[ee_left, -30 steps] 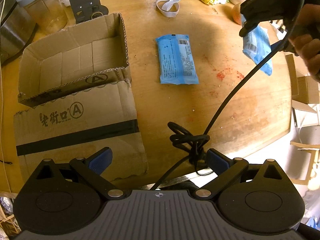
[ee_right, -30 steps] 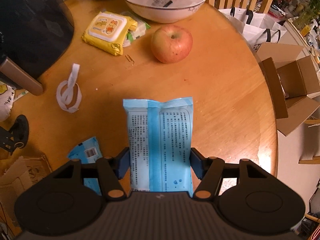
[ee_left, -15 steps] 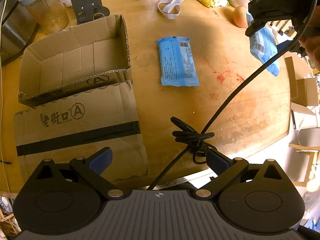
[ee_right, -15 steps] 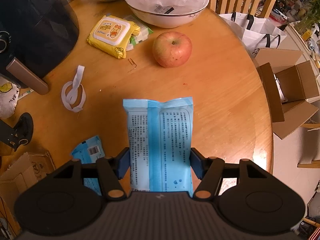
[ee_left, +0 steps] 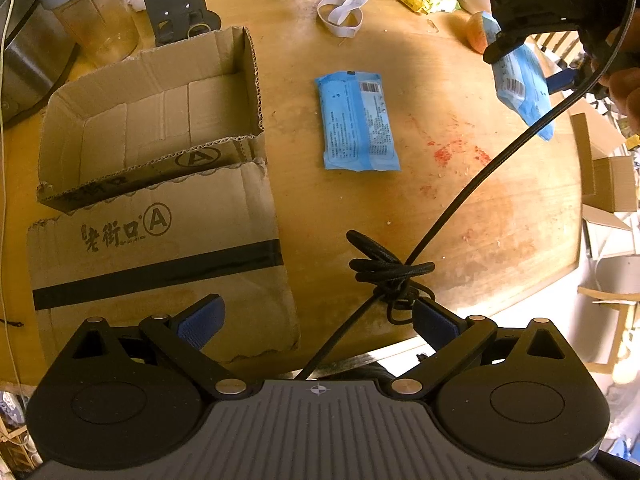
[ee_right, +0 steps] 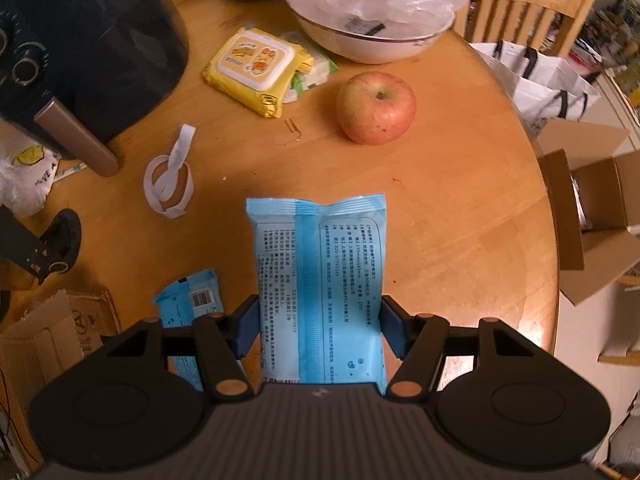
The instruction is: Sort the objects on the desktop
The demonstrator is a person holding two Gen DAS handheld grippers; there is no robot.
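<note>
Above the bench [ee_right: 460, 208], well to the right of the empty cardboard box [ee_left: 152, 120], the right tool [ee_right: 320, 322] gripped one blue packet [ee_right: 320, 280] clear of the surface, while a second packet [ee_left: 358, 120] lay beside the box and the left tool [ee_left: 316, 320] stood open, so sorting looked barely begun.

Left view: high over near tabletop [ee_left: 460, 208] edge, facing down and across, box [ee_left: 152, 128] at left.
Right view: nearer, above tabletop [ee_right: 460, 200], facing apple [ee_right: 376, 108].
Shared: lying blue pack [ee_left: 358, 120] [ee_right: 192, 300], white band [ee_left: 344, 10] [ee_right: 170, 176].
</note>
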